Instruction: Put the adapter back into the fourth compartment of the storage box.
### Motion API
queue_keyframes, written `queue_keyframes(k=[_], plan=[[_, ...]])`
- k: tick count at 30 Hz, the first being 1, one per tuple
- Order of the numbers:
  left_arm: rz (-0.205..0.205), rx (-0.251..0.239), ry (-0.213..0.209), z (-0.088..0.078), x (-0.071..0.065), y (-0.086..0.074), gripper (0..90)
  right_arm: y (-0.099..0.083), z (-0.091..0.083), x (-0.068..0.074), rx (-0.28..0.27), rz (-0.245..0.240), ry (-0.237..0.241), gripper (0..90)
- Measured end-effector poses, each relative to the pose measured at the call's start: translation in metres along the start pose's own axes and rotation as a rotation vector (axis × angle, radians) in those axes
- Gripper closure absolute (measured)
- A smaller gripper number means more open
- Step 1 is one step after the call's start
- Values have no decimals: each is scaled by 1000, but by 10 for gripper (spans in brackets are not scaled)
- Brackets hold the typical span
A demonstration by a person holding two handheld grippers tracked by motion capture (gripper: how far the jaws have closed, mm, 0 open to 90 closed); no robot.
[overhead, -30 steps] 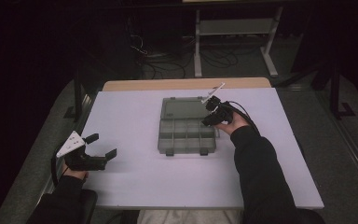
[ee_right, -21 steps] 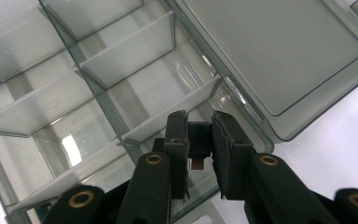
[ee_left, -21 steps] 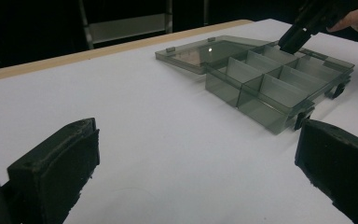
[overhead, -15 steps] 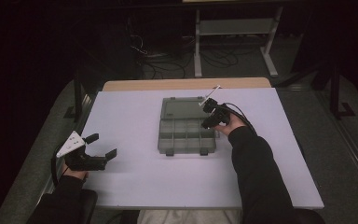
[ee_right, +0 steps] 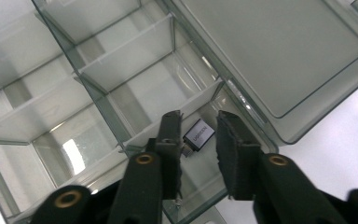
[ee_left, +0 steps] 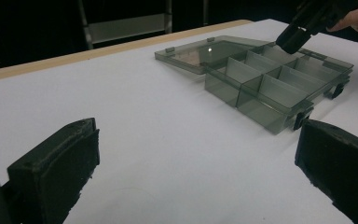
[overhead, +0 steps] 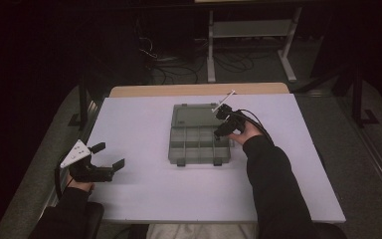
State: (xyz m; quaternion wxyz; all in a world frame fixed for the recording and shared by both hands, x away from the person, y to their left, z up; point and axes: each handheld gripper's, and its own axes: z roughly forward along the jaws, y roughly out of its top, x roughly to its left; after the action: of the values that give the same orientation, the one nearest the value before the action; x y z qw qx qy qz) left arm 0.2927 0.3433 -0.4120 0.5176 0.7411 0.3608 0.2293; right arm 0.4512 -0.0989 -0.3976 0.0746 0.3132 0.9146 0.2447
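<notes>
Organizer box (overhead: 199, 134) of smoky clear plastic lies open mid-bench (overhead: 144, 199), its lid flat behind its square compartments. Along my right claw (ee_right: 198, 135), the right gripper view reveals a small silver adapter (ee_right: 198, 135) in one compartment, between jaws just opening, untouched. My left claw (overhead: 104, 155) rests apart, well off.

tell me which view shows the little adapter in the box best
The right gripper view: the small adapter lies in a corner compartment of the open organizer box, between the right claw's parted jaws, which have just been opening. In the high and left gripper views it is too small to make out.
</notes>
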Motion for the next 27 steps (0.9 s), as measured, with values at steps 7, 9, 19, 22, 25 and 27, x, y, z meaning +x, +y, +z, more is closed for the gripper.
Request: queue_keyframes(k=[7, 9, 19, 22, 25, 27], plan=[[-2, 0, 2, 0, 0, 0, 0, 0, -10, 1, -28, 24, -16, 492], [-1, 0, 3, 0, 0, 0, 0, 0, -11, 1, -35, 29, -17, 477], [-5, -1, 5, 0, 0, 0, 0, -2, -25, 4, -111, 48, -10, 219], [-5, -1, 5, 0, 0, 0, 0, -2, -30, 5, -139, 32, -17, 143], [-5, -1, 5, 0, 0, 0, 0, -4, -34, 7, -165, 35, -10, 114], [-5, -1, 6, 0, 0, 0, 0, -5, -37, 6, -177, 40, -14, 49]])
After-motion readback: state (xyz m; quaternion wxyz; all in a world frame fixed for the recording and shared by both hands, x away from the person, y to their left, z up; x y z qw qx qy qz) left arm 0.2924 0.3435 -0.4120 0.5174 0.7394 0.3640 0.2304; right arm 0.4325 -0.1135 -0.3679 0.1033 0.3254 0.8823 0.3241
